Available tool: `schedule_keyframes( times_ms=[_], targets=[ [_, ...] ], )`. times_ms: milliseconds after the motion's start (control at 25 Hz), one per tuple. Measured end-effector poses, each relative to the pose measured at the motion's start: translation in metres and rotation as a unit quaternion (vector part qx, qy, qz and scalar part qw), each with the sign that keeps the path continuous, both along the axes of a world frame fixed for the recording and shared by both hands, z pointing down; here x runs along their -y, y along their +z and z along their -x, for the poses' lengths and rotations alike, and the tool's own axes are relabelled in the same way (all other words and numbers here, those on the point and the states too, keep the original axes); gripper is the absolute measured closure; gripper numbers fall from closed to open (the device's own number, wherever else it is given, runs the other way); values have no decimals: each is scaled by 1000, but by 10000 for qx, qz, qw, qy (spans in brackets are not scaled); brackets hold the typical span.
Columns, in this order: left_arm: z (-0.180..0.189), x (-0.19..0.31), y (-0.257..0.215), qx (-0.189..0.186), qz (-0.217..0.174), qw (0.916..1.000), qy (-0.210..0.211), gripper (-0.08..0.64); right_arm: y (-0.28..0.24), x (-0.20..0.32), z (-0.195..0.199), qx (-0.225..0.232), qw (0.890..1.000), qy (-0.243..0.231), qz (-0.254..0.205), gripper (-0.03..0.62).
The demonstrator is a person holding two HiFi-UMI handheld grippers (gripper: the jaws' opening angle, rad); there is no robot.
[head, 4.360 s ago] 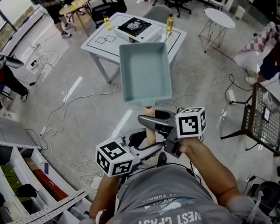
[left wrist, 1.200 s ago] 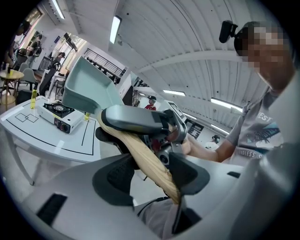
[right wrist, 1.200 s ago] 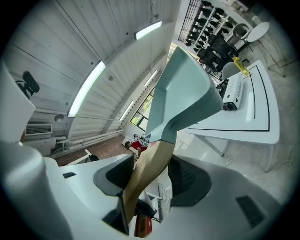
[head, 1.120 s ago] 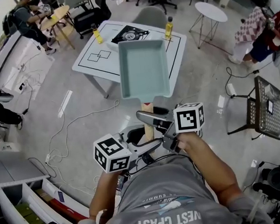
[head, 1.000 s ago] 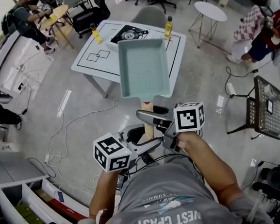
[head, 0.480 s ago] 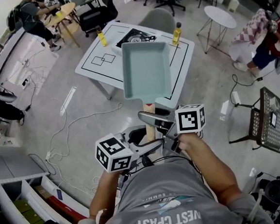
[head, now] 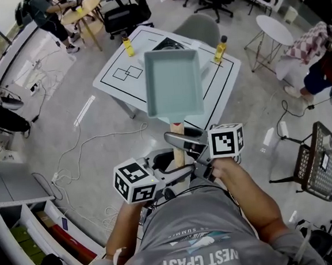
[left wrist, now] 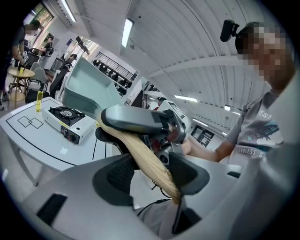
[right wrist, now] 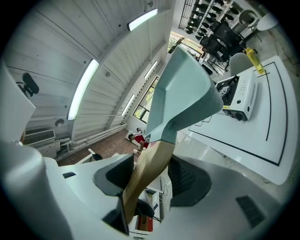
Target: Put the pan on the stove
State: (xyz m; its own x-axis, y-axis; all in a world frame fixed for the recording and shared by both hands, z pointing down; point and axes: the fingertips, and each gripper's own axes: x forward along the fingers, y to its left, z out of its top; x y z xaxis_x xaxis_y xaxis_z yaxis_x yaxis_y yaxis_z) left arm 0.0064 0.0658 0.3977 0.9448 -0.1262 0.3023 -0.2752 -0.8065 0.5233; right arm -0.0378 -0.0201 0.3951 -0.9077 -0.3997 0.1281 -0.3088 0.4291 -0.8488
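Now the white table lies much nearer ahead of the two claws than it did a few seconds ago. The pale teal rectangular pan has come in over the table's near edge.

The grip itself is unchanged. The left claw is closed on the lower end of the pan's light wooden handle. The right claw is clamped on the same handle a little farther up, nearer the pan body, with its jaws fairly wide because the handle fills them.

The pan juts out ahead of both claws, carried in the air with its open side up. The white portable gas stove with a black burner stands on the table, beyond the claws' tips and lower than them. From the head view the pan covers most of it.

So the carry looks nearly over. What probably remains is a short reach forward and a level lowering onto the burner. With the pan hiding the stove from above, lining it up may be the tricky part.
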Motion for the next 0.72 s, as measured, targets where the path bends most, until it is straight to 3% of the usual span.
schedule_keyframes(
  times_ms=[720],
  targets=[
    [-52, 88, 8, 82, 104, 9971, -749, 333, 9, 80, -40, 104, 9973, -708, 142, 353]
  ],
)
